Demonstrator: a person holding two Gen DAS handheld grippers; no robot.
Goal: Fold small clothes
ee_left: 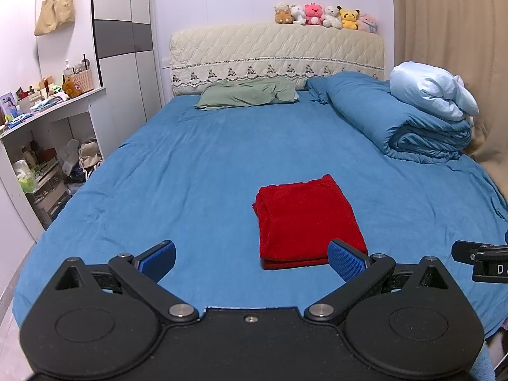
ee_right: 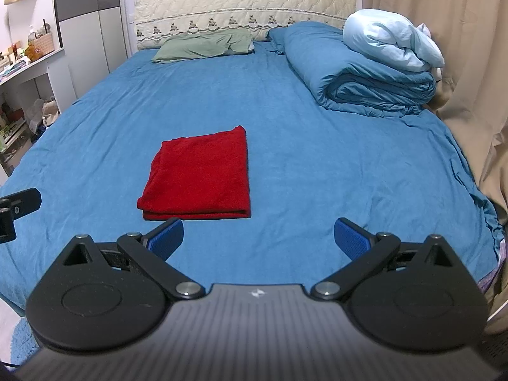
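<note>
1. Red garment (ee_left: 309, 219), folded into a compact rectangle of stacked layers, lies flat on the blue bedsheet (ee_left: 190, 165) near the foot of the bed, well short of the green pillow (ee_left: 247, 96) and the rolled blue duvet (ee_left: 397, 117).
2. Left gripper (ee_left: 252, 258) hovers above the sheet at the garment's near edge, its blue fingers (ee_left: 158, 258) spread wide with nothing between them; the right-hand pad overlaps the garment's near right corner in this view, though I cannot tell whether it touches.
3. Right gripper (ee_right: 258, 238) hangs over bare sheet to the right of the garment (ee_right: 200, 177), fingers likewise wide apart and holding nothing.
4. Judging by the tidy outline, the fold looks finished or close to it. If one more fold is wanted, each gripper would do best to pinch a near corner through all layers, lift together and lay the edge over evenly, so the stack does not slide apart.
5. Its long axis runs from the foot of the bed toward the headboard (ee_left: 276, 54), angled slightly. The near short edge shows the layered fold edges; the far corner peaks up a little.
</note>
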